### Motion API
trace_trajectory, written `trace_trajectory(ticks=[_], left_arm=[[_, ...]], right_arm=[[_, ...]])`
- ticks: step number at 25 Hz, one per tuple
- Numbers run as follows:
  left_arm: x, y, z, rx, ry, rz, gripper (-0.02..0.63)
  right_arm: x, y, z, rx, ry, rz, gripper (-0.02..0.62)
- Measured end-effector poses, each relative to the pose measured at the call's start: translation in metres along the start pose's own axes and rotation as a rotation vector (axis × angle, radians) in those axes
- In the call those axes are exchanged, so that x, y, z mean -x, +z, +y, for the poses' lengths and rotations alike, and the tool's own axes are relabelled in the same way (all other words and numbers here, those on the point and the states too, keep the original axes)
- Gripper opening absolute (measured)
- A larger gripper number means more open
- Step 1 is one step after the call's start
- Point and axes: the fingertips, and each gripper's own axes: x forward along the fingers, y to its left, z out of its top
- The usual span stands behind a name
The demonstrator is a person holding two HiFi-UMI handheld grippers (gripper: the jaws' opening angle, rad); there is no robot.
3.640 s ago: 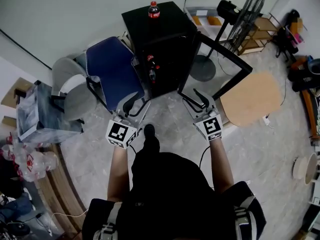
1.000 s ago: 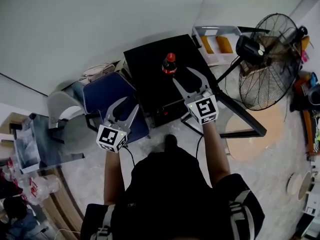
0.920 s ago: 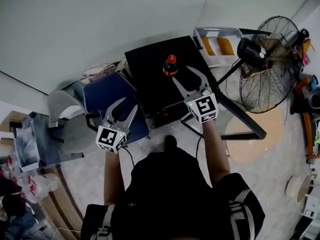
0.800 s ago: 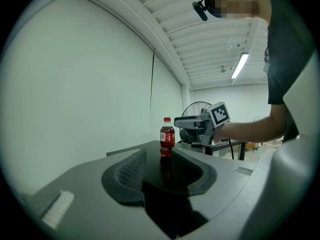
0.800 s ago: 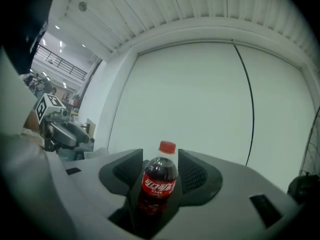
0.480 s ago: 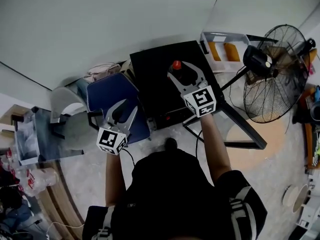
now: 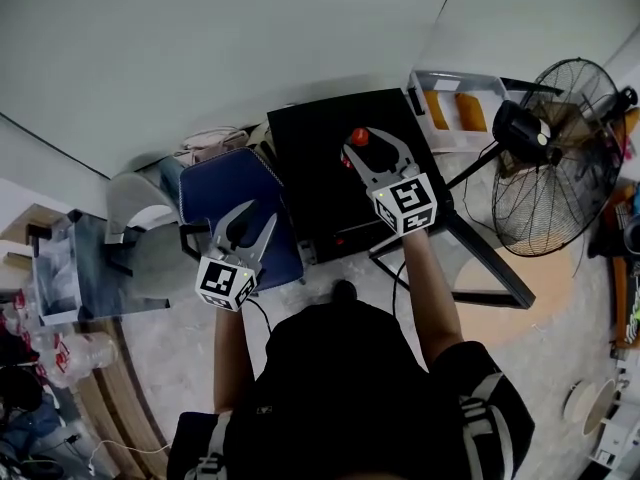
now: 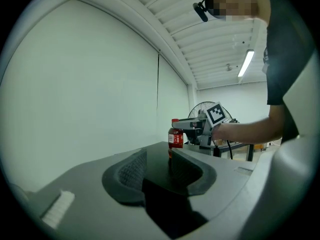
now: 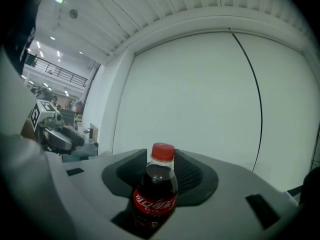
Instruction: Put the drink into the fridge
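Observation:
A small cola bottle [image 7: 359,136] with a red cap stands upright on top of the black fridge [image 7: 315,173]. My right gripper [image 7: 363,141] reaches level over the fridge top, and its jaws have just been closing with the bottle between them. In the right gripper view the bottle [image 9: 155,191] fills the gap and both pads sit against its sides. My left gripper [image 7: 251,222] hangs open and empty over the blue chair [image 7: 225,183]. From the left gripper view I see the bottle [image 8: 175,138] and the right gripper [image 8: 194,130] beyond my own jaws.
The fridge's glass door [image 7: 485,263] stands open to the right. A standing fan [image 7: 560,138] and a bin of orange items [image 7: 455,108] are at the back right. A grey chair [image 7: 135,208] sits left, and a round wooden table [image 7: 525,293] sits right.
My right gripper has slid forward across the fridge top until the bottle came between its fingers, and the fingers have narrowed around it. The left gripper has stayed over the blue chair.

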Motion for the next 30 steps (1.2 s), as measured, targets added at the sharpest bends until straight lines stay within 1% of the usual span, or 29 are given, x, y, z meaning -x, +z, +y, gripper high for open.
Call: trace_trajectory(ticks=[4,11,16,19,30], left_arm=[[0.001,-0.002,0.002,0.003,0.004,0.003,0.152],[0.002,-0.001,0.004,0.002,0.005,-0.006,0.147],[0.006,0.004,0.006,-0.002,-0.009,-0.018,0.143],[0.009,0.005,0.003,-0.004,-0.026,-0.024,0.143],[0.040,0.005,0.001,-0.016,-0.070,-0.039,0.143]], right_arm=[[0.000,0.001,-0.001,-0.056,0.006,-0.011,0.151],[0.000,0.003,0.007,-0.023,0.010,0.014,0.141],[-0.003,0.005,0.012,-0.023,0.023,0.052,0.138],[0.002,0.006,0.012,-0.014,-0.001,0.064,0.138],[0.030,0.027,0.023,-0.013,-0.081,0.031,0.138]])
